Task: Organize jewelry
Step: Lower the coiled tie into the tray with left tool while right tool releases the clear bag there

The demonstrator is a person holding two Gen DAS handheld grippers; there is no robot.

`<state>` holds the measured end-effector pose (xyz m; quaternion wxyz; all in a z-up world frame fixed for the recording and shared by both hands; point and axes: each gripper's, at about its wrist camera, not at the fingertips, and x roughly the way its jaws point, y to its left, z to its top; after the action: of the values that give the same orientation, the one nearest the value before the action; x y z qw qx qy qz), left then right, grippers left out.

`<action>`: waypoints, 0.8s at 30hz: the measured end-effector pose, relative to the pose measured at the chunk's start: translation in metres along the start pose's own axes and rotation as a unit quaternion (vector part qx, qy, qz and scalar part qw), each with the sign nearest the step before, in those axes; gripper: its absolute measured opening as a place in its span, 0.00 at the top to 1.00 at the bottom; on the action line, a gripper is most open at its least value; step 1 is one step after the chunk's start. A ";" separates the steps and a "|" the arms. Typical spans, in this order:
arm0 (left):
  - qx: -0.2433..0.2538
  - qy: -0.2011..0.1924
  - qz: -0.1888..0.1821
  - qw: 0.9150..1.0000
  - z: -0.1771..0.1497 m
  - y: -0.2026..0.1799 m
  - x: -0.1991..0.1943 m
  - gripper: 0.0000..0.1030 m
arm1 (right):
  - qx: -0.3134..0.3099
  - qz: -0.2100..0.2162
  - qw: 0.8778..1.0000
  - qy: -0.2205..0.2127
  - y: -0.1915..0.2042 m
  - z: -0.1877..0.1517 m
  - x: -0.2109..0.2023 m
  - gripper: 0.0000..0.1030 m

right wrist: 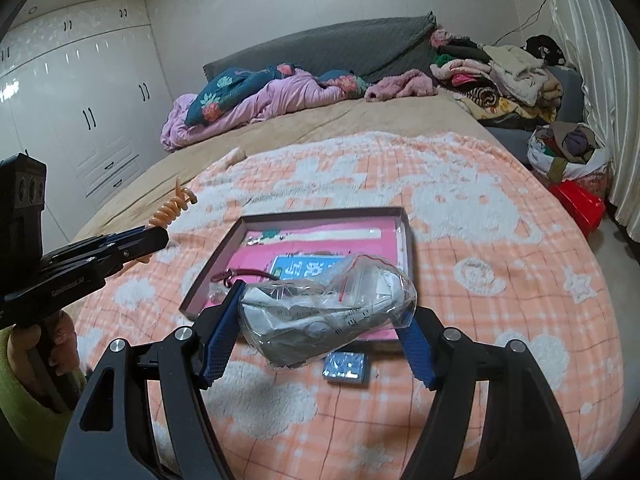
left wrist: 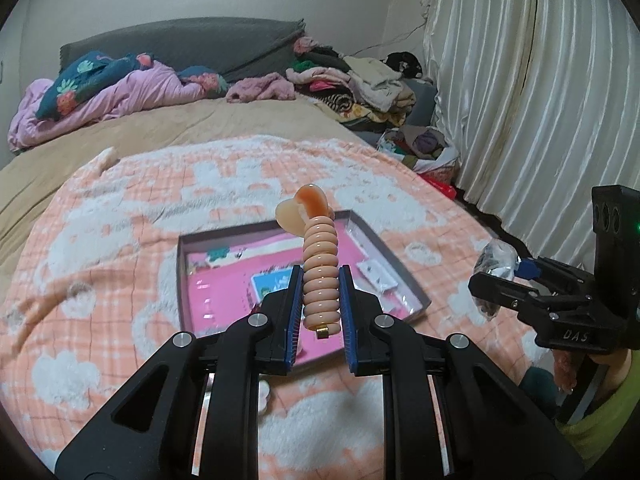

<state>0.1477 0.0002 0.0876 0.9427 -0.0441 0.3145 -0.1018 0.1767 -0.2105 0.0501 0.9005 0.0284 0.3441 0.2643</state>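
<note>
Setting: a bed covered by an orange-and-white checked blanket [right wrist: 460, 240]; an open shallow box [right wrist: 403, 236] with a pink lining is laid on it, directly ahead of both grippers.
Left gripper [left wrist: 320, 300]: the blue pads are pressed tight on a peach coiled bracelet [left wrist: 320, 264]; the coil is held upright, a gold clasp at its lower end, a flat heart-shaped charm at the top; it is carried above the near half of the box, clear of it.
Right gripper [right wrist: 320, 320]: the fingers are set fairly wide yet clamped on a clear plastic bag [right wrist: 328, 316]; paper slips and small pieces can be made out inside, though what they are cannot be told; the bag is held above the box's near edge.
Other items: a small blue packet [right wrist: 346, 366] is lying on the blanket just outside the box's near edge; cards and a red cord are seen inside the box.
Step in hand: judged to be the carrying of both items to the box.
How it is best done: each item should be lowered until the lining is touched before the pads are parted; the bracelet should be tipped flat, since an upright coil is likely to roll; the bag should be set beside the cards, not over them; one hand should be emptied at a time so that the grippers are kept apart.
Risk: the slack bag may catch on the box wall.
</note>
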 end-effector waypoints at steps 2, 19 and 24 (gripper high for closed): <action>0.004 -0.003 0.000 1.000 0.005 -0.002 0.003 0.90 | 0.000 -0.002 1.000 -0.003 -0.002 0.003 -0.001 0.32; -0.009 0.034 -0.010 0.999 0.008 0.003 0.051 0.90 | 0.004 -0.015 1.000 -0.005 -0.020 0.021 0.020 0.32; -0.014 0.042 -0.013 0.999 0.005 0.007 0.063 0.90 | 0.006 -0.019 1.000 0.000 -0.027 0.023 0.032 0.32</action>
<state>0.2009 -0.0071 0.0541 0.9267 -0.0568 0.3543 -0.1114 0.2237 -0.2144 0.0421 0.9051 0.0278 0.3461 0.2453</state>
